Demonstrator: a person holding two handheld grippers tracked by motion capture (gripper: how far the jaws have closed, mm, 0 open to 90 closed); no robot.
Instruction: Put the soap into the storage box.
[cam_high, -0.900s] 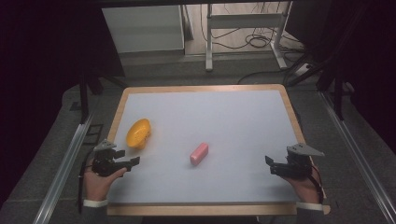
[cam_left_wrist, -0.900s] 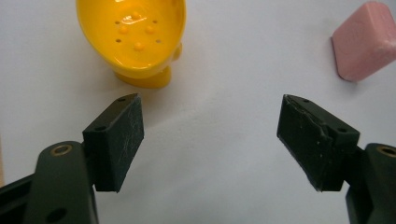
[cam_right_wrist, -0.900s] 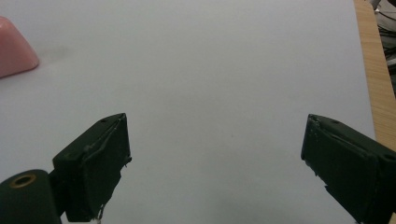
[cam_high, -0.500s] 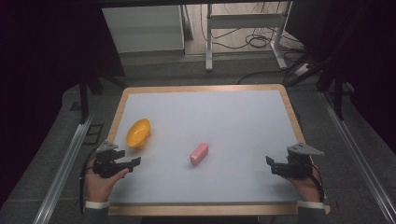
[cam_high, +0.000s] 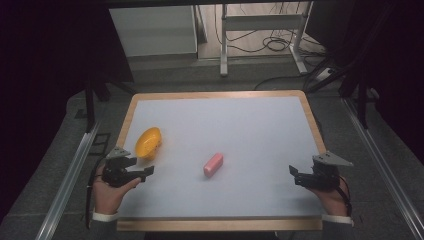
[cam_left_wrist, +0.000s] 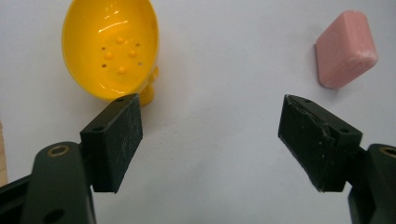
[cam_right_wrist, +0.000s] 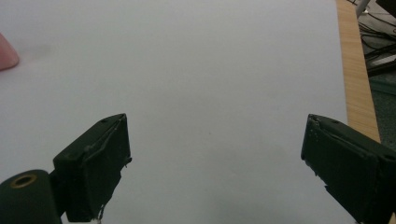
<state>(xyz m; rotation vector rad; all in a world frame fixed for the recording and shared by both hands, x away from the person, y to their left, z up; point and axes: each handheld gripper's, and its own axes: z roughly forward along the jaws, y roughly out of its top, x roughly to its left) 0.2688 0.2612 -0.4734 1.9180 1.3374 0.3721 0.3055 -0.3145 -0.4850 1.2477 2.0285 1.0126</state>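
The bench has a pale top inside a wooden rim. A yellow oval dish lies near its left edge, and a pink bar lies apart, nearer the middle.

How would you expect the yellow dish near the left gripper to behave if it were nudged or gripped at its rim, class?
The yellow dish looks like thin glossy plastic, so probably light and somewhat slippery between the pads. It seems to stand tilted on a small foot, so a nudge may well tip or slide it. The left gripper is open and not touching it.
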